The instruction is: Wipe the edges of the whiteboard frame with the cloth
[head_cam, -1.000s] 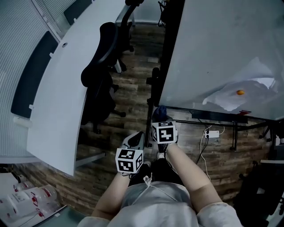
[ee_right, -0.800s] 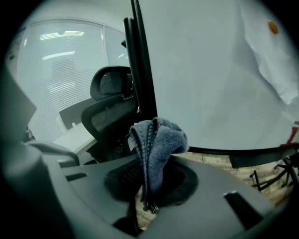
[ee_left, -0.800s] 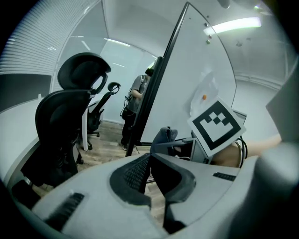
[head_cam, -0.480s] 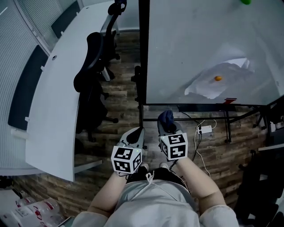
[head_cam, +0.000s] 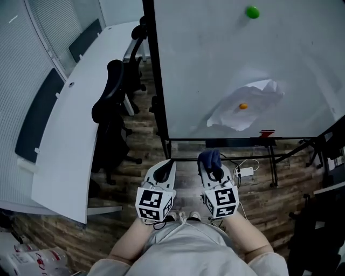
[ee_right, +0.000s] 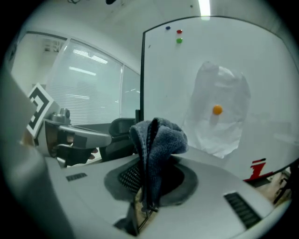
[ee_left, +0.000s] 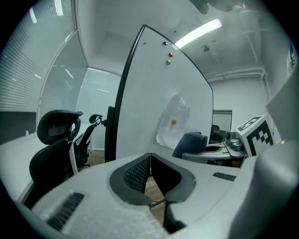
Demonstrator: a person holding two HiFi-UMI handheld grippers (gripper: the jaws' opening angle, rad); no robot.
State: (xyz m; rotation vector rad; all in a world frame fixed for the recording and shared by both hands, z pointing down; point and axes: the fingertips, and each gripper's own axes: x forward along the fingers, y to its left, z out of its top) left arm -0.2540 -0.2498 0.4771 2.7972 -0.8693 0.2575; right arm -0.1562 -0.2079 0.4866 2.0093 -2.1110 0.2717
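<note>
Two hand-held grippers are held out low in front of the person, both short of the whiteboard's bottom edge. The right hand-held gripper [head_cam: 211, 168] [ee_right: 147, 173] is clamped on a dark blue-grey terry cloth [head_cam: 209, 158] [ee_right: 159, 137], which stands up bunched and folded from between its jaws. The cloth sits just below the whiteboard's lower left corner and is not touching the frame. The left hand-held gripper [head_cam: 167, 165] [ee_left: 149, 157] is a little farther to the left of that corner. Its jaws are pressed together with nothing between them.

The large white whiteboard [head_cam: 215, 59] stands upright on dark legs. Its thin black frame [head_cam: 157, 81] [ee_right: 142, 70] [ee_left: 119, 102] runs up its left side and along the bottom. On the board's lower half a crumpled white sheet [head_cam: 245, 114] is pinned by a small orange round magnet [head_cam: 243, 106]. A green round magnet [head_cam: 252, 11] sits near the board's top. A small red object [head_cam: 267, 132] lies on the board's bottom ledge; what it is cannot be made out.

Under the board a white power strip [head_cam: 245, 171] lies on the wood-plank floor [head_cam: 141, 153]. To the left of the board stands a black office chair [head_cam: 110, 110], and beyond it a long curved white worktop [head_cam: 67, 129].
</note>
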